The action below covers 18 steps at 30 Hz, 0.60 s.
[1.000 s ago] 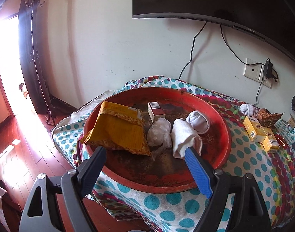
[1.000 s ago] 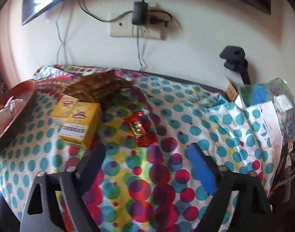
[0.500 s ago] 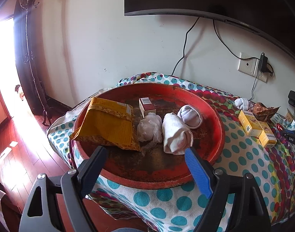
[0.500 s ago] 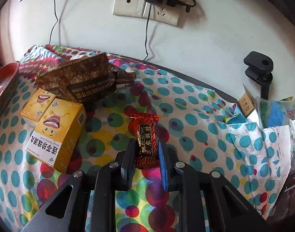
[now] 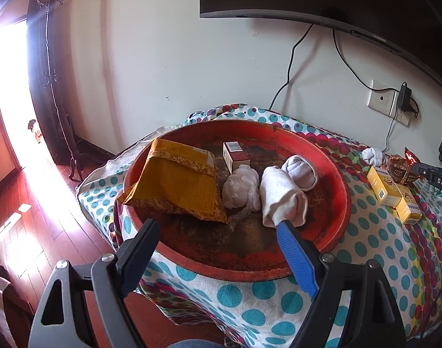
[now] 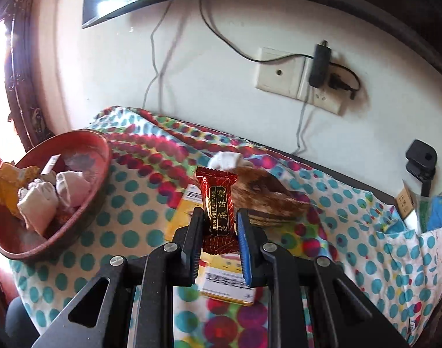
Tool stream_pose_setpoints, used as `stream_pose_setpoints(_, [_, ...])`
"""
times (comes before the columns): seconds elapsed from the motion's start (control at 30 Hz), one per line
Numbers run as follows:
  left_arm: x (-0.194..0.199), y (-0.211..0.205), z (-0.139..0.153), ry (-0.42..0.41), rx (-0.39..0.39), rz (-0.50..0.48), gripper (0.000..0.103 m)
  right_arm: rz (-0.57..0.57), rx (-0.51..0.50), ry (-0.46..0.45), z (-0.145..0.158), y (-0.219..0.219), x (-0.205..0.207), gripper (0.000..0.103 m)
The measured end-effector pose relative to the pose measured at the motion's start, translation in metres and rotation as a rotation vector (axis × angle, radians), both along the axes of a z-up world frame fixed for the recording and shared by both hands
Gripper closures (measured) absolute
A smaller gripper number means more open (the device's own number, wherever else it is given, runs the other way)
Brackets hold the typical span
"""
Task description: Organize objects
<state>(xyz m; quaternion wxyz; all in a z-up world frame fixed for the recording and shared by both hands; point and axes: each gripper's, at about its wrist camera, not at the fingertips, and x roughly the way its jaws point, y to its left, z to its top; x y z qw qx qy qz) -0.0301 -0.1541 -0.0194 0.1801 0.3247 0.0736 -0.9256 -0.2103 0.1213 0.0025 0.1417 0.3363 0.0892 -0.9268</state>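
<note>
My right gripper (image 6: 219,217) is shut on a red candy packet (image 6: 216,200) and holds it upright above the yellow boxes (image 6: 218,272) on the dotted tablecloth. A round red tray (image 5: 334,179) holds a yellow pouch (image 5: 177,185), a small red-and-white box (image 5: 235,156), a plastic-wrapped lump (image 5: 241,188) and two rolled white socks (image 5: 281,200). The tray also shows at the left in the right wrist view (image 6: 84,203). My left gripper (image 5: 218,229) is open and empty, hovering at the tray's near edge.
A white sock (image 6: 225,159) and a brown packet (image 6: 264,194) lie behind the held candy. Yellow boxes (image 5: 392,194) sit right of the tray. A black clamp (image 6: 420,162) and bags stand at far right. A wall socket (image 6: 296,78) with cables is behind the table.
My right gripper closed on the red candy packet and lifted it off the cloth, swinging left toward the tray. My left gripper drew back slightly from the tray and stayed open.
</note>
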Motion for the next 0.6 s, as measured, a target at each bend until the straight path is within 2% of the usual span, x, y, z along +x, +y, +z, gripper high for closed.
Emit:
stream_pose_setpoints(0.27, [0.004,-0.004,0.003,0.005,0.006,-0.004,0.018,0.186,0.022,-0.004,-0.004,-0.11,0.02,0.082])
stream_pose_setpoints(0.6, [0.003,-0.014,-0.002,-0.018,0.028,0.007,0.018,0.311,0.08,-0.032,-0.019,-0.198,0.033,0.082])
